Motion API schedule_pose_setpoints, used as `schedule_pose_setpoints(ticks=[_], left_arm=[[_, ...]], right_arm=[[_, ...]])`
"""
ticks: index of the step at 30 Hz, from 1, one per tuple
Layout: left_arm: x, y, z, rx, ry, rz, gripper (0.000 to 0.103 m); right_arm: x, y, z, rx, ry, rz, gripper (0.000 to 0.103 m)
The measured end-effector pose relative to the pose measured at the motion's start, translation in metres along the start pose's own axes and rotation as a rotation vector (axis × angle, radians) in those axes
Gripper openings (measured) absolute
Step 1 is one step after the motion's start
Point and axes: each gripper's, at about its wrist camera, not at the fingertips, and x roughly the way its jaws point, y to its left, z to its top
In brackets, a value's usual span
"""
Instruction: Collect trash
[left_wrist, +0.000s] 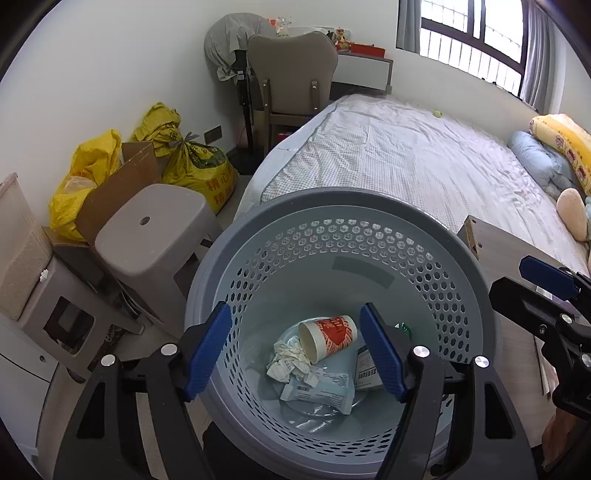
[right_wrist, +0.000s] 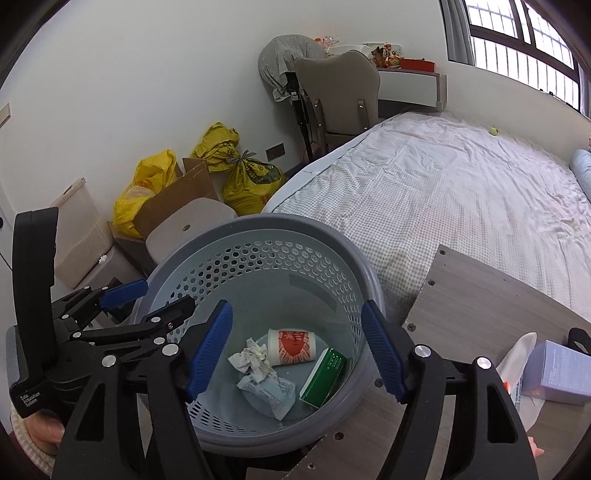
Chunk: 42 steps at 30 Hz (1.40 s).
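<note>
Paper cup (left_wrist: 330, 336) lies sideways in bin (left_wrist: 476, 280), mouth pointing left. Left gripper (left_wrist: 297, 347) and right gripper (right_wrist: 297, 349) both gape, empty.

In the left wrist view the green box (left_wrist: 405, 328) shows only a sliver behind a gripper finger. The printing on the paper cup (left_wrist: 328, 338) is too small to read. The lilac box (right_wrist: 556, 373) is cut off by the right edge.
</note>
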Motion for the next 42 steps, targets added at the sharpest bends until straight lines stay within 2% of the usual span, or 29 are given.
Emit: schedule_pose_setpoints(ticks=[5, 9, 14, 19, 25, 34, 42], left_arm=[[-0.003, -0.003, -0.002, 0.009, 0.002, 0.003, 0.073], [-0.007, -0.005, -0.003, 0.009, -0.001, 0.009, 0.079], [-0.015, -0.007, -0.004, 0.012, -0.006, 0.019, 0.081], [-0.024, -0.01, -0.007, 0.015, -0.014, 0.029, 0.09], [-0.035, -0.016, -0.01, 0.022, -0.017, 0.038, 0.093], [-0.05, -0.036, -0.015, 0.034, -0.036, 0.027, 0.094], [-0.059, -0.073, -0.018, 0.055, -0.048, -0.016, 0.094]], right_arm=[[-0.004, -0.001, -0.003, 0.009, -0.002, -0.002, 0.069], [-0.01, -0.003, -0.006, 0.019, -0.007, -0.007, 0.069], [-0.018, -0.006, -0.009, 0.038, -0.014, -0.015, 0.07], [-0.028, -0.009, -0.018, 0.052, -0.018, -0.026, 0.07], [-0.044, -0.02, -0.032, 0.091, -0.028, -0.05, 0.07], [-0.079, -0.052, -0.063, 0.163, -0.047, -0.126, 0.07], [-0.114, -0.094, -0.096, 0.232, -0.048, -0.229, 0.07]])
